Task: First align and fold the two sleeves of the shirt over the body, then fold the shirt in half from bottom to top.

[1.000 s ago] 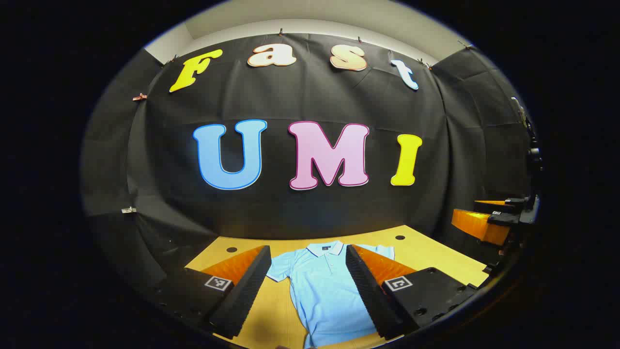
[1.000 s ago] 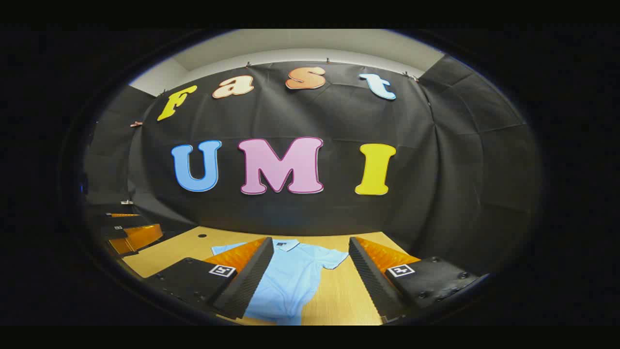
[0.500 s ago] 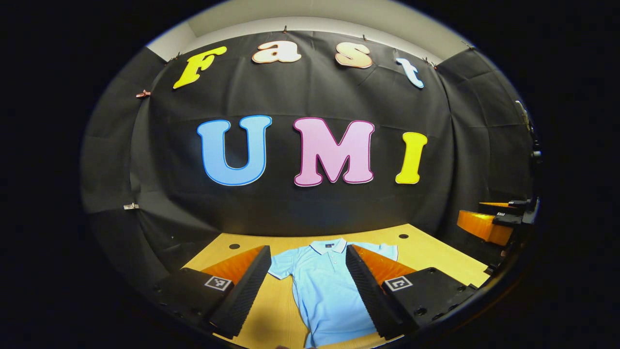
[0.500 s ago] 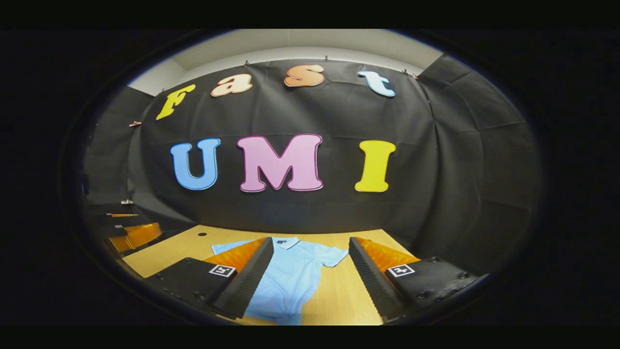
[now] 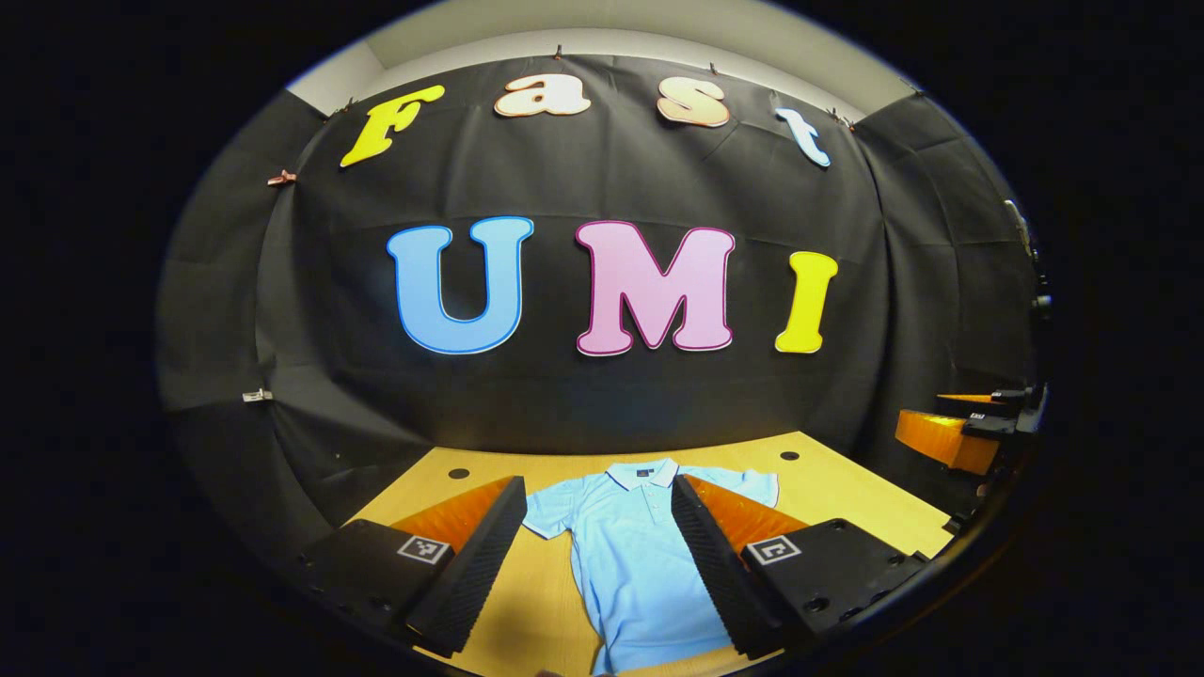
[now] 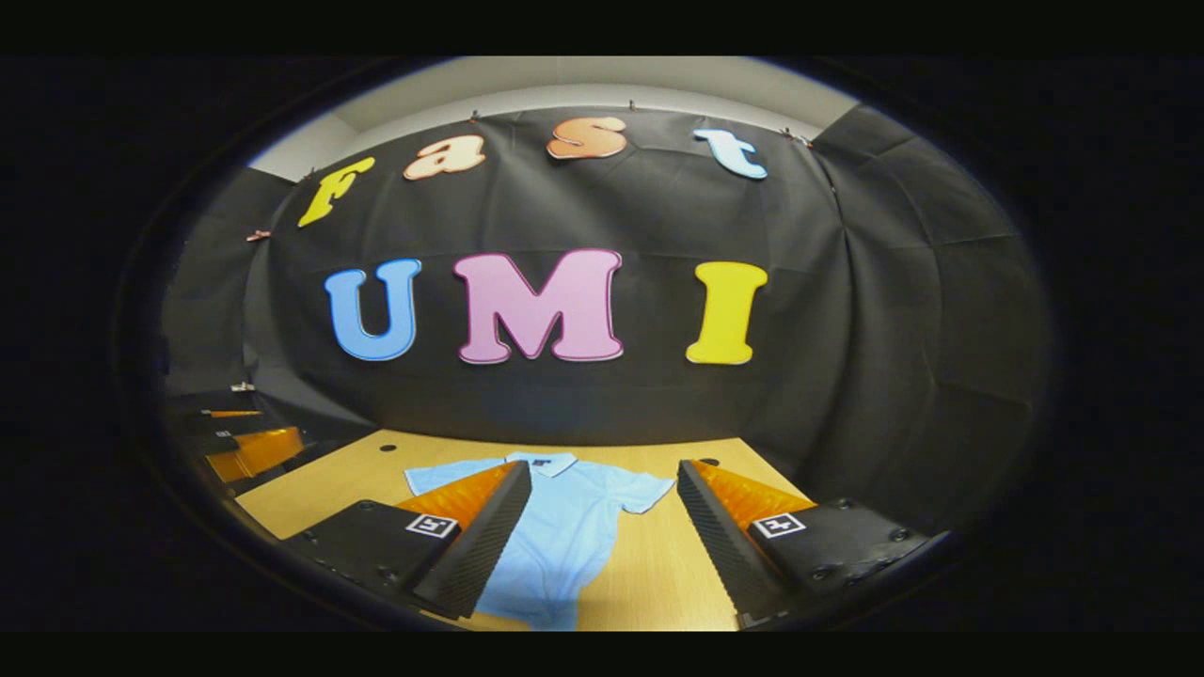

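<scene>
A light wooden table (image 5: 847, 489) with small dark round holes near its far edge stands against the booth's black cloth wall (image 5: 602, 404); a pale ceiling strip shows above the cloth. A light blue polo shirt (image 5: 630, 555) lies flat on the table, collar toward the wall, both short sleeves spread out unfolded. The left gripper (image 5: 597, 503) and the right gripper (image 6: 602, 484) both hang above the table with fingers spread wide, holding nothing.
</scene>
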A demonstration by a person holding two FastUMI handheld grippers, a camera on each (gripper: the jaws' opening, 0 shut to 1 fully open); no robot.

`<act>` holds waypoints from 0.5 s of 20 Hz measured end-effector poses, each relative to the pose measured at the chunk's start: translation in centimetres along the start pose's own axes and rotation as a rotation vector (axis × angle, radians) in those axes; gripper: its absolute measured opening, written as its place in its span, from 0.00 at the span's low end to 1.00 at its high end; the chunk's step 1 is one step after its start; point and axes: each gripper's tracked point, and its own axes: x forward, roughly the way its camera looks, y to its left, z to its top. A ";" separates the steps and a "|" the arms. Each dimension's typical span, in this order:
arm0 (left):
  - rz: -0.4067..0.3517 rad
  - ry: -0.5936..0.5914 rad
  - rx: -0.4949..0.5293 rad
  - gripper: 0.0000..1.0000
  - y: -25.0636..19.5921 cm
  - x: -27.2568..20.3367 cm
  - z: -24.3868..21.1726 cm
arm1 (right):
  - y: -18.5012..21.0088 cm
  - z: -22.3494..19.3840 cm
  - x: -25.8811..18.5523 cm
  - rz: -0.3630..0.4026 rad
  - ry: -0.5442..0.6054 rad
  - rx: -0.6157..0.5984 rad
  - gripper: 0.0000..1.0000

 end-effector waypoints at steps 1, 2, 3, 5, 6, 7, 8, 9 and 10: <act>0.006 -0.002 0.003 0.99 0.3 0.3 0.2 | -0.6 -0.7 0.8 -0.012 0.028 0.005 0.98; 0.013 0.001 0.003 0.98 0.6 0.5 0.3 | -1.2 -1.3 1.9 -0.025 0.056 0.013 0.97; 0.019 0.007 0.002 0.99 0.9 0.8 0.3 | -1.7 -1.8 3.1 -0.033 0.081 0.027 0.97; 0.030 0.025 0.000 0.99 1.4 1.7 0.2 | -2.5 -2.0 5.7 -0.033 0.107 0.040 0.98; 0.037 0.034 0.003 0.99 1.7 2.2 0.1 | -2.9 -1.9 7.3 -0.034 0.112 0.029 0.98; 0.046 0.044 0.008 0.99 1.9 2.7 0.0 | -3.5 -1.8 9.0 -0.036 0.114 0.015 0.98; 0.056 0.057 0.014 0.99 2.2 3.2 -0.2 | -3.9 -1.7 10.8 -0.031 0.114 0.003 0.98; 0.064 0.072 0.019 0.99 2.4 3.6 -0.4 | -4.3 -1.8 12.6 -0.034 0.117 -0.010 0.98; 0.073 0.085 0.021 0.99 2.6 4.1 -0.6 | -4.8 -1.9 14.5 -0.035 0.120 -0.018 0.98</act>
